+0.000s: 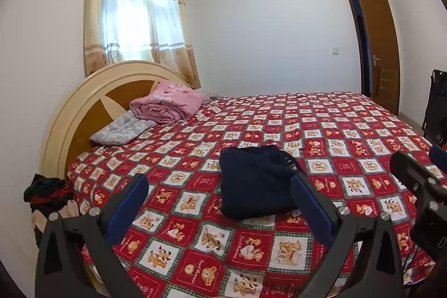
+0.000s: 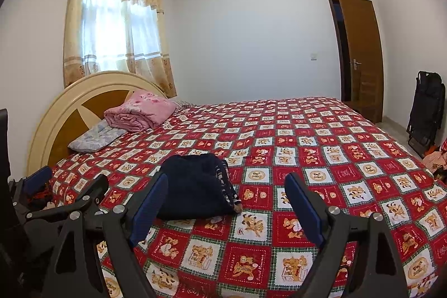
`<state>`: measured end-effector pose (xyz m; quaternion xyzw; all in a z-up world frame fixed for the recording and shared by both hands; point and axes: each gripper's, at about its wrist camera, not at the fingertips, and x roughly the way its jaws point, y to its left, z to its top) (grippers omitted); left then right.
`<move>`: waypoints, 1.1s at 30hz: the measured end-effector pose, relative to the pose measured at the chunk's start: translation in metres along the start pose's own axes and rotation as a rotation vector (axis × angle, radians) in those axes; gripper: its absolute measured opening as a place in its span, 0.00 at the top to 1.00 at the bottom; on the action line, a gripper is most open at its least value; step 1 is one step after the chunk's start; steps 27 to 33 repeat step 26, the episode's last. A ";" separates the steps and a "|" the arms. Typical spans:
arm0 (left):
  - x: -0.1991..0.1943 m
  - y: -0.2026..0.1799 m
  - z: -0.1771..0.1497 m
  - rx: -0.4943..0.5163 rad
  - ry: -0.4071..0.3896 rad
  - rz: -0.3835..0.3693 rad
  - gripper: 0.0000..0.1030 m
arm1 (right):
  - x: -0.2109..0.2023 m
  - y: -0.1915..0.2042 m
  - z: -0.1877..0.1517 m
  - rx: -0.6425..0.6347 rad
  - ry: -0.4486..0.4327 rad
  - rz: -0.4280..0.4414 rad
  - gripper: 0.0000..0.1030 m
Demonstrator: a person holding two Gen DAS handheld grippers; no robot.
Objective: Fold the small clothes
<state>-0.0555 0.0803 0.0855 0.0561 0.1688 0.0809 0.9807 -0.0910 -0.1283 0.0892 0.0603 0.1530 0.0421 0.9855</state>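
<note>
Both grippers – left gripper (image 1: 220, 203) and right gripper (image 2: 226, 200) – hang spread wide, grasping nothing. The navy garment (image 1: 257, 183) looks folded; next, probably fetching clothes from the pile (image 1: 47, 192) at nine o'clock.

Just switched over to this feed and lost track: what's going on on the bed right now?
A person holds two grippers above the bed, both open and empty. The left gripper and right gripper point at a dark navy garment lying in a compact bundle on the red patterned bedspread. Neither gripper touches it. A pink blanket sits on a pillow by the headboard.
</note>
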 end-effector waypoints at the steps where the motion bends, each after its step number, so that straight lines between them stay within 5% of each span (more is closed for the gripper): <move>1: 0.001 0.001 0.000 -0.006 0.006 -0.006 0.00 | 0.000 0.000 0.000 -0.001 0.001 0.001 0.16; 33: 0.009 0.002 -0.004 -0.010 0.041 -0.031 0.00 | 0.003 0.000 -0.003 0.000 0.009 0.005 0.16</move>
